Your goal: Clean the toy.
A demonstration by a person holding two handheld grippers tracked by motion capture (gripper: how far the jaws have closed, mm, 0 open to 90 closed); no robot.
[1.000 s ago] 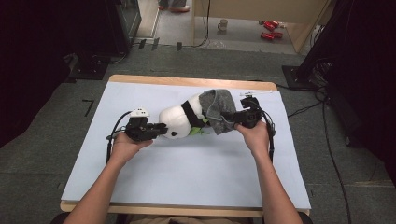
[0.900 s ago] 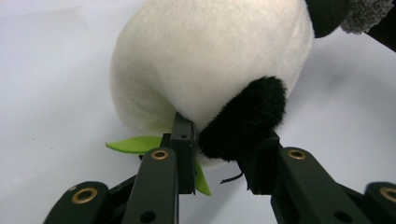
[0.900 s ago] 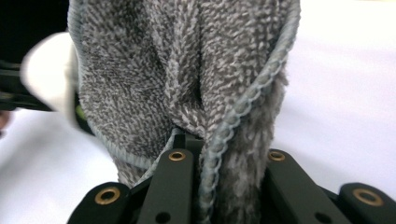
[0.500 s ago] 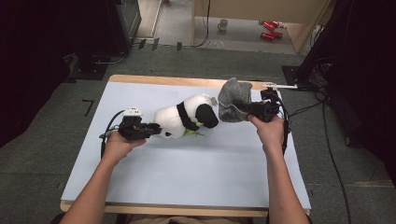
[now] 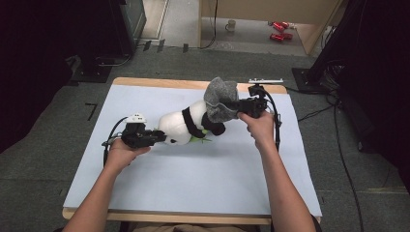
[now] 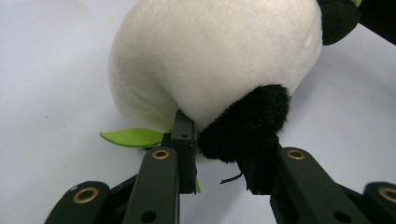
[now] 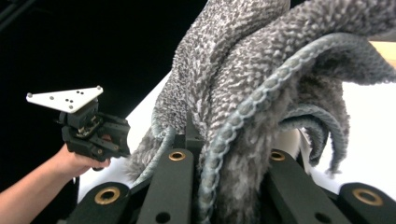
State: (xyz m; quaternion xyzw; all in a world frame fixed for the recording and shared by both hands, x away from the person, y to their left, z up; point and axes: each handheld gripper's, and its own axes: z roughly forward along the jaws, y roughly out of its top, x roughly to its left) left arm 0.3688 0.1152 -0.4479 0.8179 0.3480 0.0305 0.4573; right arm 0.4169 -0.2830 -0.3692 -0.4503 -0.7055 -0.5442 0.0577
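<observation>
Pulling the grey cloth off the panda plush.
We are pinning its black paw in the left gripper; the right gripper is clamping cloth, partly freed.

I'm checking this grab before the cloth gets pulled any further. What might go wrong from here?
1. The left tool pinches just the panda's small black foot; a harder tug may slip it free.
2. The grey cloth still drapes the panda's far end, so the right tool could drag the toy along.
3. The green leaf lies by the left jaw and might get caught.
</observation>
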